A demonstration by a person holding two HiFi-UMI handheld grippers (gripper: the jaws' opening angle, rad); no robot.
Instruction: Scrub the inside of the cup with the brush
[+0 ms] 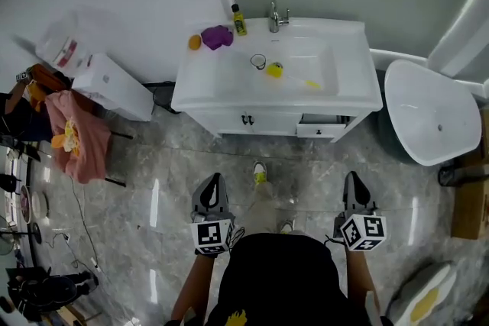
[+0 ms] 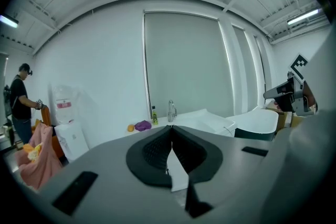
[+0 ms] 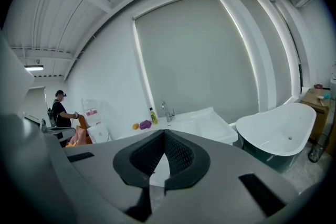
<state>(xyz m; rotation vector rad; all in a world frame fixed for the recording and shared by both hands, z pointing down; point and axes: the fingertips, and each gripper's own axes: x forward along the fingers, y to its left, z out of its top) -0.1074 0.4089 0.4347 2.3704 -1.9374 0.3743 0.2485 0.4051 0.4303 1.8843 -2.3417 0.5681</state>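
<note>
Head view is taken up largely by a grey marbled floor (image 1: 153, 187), at the far side of which a white vanity worktop (image 1: 200, 85) is set against a pale wall. In its sunken basin the cup (image 1: 258, 61), small and clear, is seen standing, and the brush (image 1: 276, 70), with its yellow head, is laid just beside it, the handle pointing right. Along the back edge a tap (image 1: 276, 17), a yellow bottle (image 1: 239, 20), a purple cloth (image 1: 217, 36) and a small orange ball (image 1: 195, 42) are lined up. A white bathtub (image 1: 435, 114) is placed to the right of the vanity, and a pink cloth (image 1: 76, 137) is draped over a stand at the left. The left tool (image 1: 214, 181) and the right tool (image 1: 352, 178) are held over the floor, well apart from the worktop; the jaws of each are pressed fully together, with nothing gripped.
</note>
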